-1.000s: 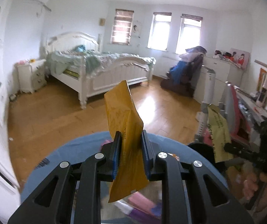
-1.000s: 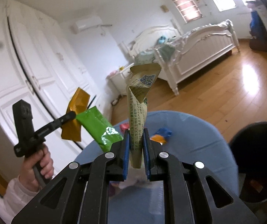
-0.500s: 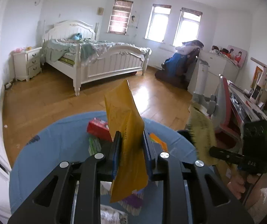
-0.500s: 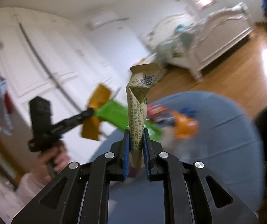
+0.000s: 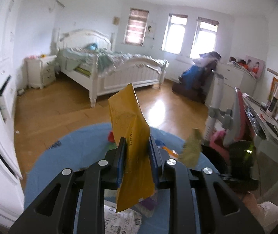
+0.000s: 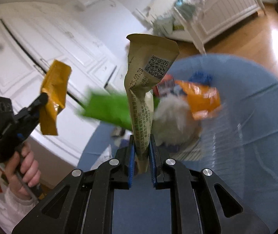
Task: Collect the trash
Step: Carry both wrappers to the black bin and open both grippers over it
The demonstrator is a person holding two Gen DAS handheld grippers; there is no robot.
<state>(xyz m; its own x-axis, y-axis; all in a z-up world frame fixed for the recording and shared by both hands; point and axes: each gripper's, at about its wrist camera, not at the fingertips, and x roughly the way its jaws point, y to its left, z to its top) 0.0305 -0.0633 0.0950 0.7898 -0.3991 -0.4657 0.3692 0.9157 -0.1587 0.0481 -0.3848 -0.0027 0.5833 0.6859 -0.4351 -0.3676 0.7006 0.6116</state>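
1. Carrying two pieces of trash at once is the step in hand: the left gripper [image 5: 137, 157] is clamping a yellow wrapper [image 5: 132, 136] between its blue pads, and the right gripper [image 6: 141, 161] is clamping a beige wrapper [image 6: 144, 89] that is standing up from its jaws.

2. Lying beyond the right gripper on the blue table [image 6: 255, 117], more trash is waiting: a green packet [image 6: 109, 109] ahead and to the left, an orange packet [image 6: 201, 99] ahead and to the right, and a white crumpled wad [image 6: 174, 119] between them. All of it is blurring with the motion.

3. Showing as a dark round shape to the right of the left gripper, just past the table edge, is what I am taking to be the bin [image 5: 215, 156]; the view there is too smeared to be sure.

4. Judging the next move: both grippers are needing to travel to the bin, hang over its mouth, and only then part their jaws, so that the light wrappers are falling inside and not drifting onto the floor.

5. Comparing with half a second ago, the left view is tilting upward, so less of the table is showing and the red box is mostly hiding behind the yellow wrapper.

6. Comparing the right view likewise, the table trash is looming larger and nearer, while both grips are staying unchanged.
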